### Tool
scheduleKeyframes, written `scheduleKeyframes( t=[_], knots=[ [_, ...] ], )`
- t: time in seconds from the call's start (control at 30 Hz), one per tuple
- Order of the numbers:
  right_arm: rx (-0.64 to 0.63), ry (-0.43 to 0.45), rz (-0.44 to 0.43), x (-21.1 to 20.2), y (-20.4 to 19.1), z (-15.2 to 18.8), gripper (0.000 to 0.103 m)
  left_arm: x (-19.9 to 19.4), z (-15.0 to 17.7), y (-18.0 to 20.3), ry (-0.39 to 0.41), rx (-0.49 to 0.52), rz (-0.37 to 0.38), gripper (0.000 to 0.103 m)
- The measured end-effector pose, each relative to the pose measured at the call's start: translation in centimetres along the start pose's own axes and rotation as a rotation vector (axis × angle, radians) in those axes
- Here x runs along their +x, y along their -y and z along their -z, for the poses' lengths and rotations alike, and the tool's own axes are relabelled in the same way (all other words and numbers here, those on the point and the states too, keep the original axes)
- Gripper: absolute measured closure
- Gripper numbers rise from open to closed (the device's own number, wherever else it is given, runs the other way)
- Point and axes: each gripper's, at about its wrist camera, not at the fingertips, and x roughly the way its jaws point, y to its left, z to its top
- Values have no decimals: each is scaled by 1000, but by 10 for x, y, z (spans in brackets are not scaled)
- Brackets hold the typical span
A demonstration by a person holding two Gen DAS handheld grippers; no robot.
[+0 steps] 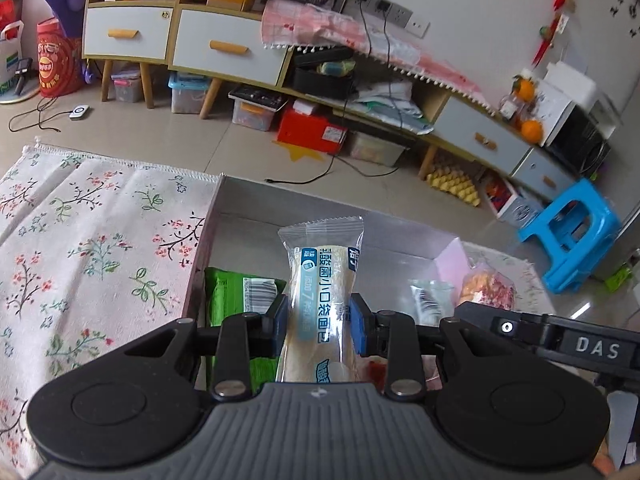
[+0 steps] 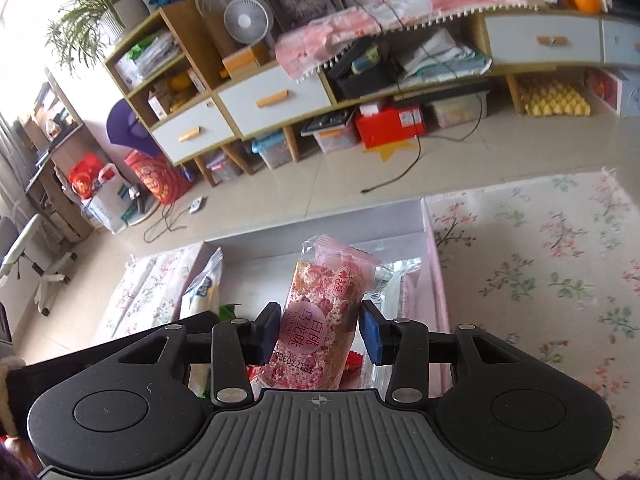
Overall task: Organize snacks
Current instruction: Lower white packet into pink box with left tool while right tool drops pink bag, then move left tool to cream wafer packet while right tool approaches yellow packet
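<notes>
My left gripper (image 1: 319, 330) is shut on a pale bread bun packet (image 1: 322, 280) with blue print, held upright over an open white box (image 1: 256, 200) with pink walls. A green snack packet (image 1: 232, 300) lies in the box at its left. My right gripper (image 2: 319, 330) has its jaws around a pink peach snack packet (image 2: 324, 308) over the same box (image 2: 320, 224); the left pad touches it, the right pad (image 2: 374, 336) stands slightly off. A clear packet (image 2: 394, 288) lies beside it. The bun packet (image 2: 202, 292) shows at left.
The box sits on a floral cloth (image 1: 88, 248), also seen in the right wrist view (image 2: 540, 272). Beyond is tiled floor with a black cable (image 1: 316, 176), a long cabinet (image 1: 224, 48) with storage bins beneath, and a blue stool (image 1: 572, 236).
</notes>
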Motion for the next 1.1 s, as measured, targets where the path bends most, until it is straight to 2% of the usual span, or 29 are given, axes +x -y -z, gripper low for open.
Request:
scheduleKeyframes(
  t=[0.07,0.23,0.33,0.4,0.5,0.6,0.77,0.87,0.93,1.1],
  knots=[
    [-8,-12,7,11,-2,-2,61,4,0,3,0,25,-19,74],
    [34,-30,-66,35,-5,-11,61,8,-5,2,18,29,-42,74],
    [80,-6,-65,48,-5,-14,60,10,-8,-2,20,22,-40,74],
    [122,-22,-73,53,-1,-14,57,9,-8,0,32,48,-47,73],
    [138,-13,-87,45,5,-9,57,7,-9,5,53,70,-64,72],
    [158,0,-92,33,12,-3,57,0,-10,8,80,72,-56,66],
    [255,25,-117,-5,34,9,51,-15,-10,11,96,91,-66,63],
    [271,43,-125,-38,46,22,45,-37,-5,7,101,63,-89,55],
    [290,55,-119,-62,54,35,39,-51,1,5,108,62,-110,44],
    [324,34,-71,-95,67,64,36,-84,35,0,68,72,-140,24]
  ],
)
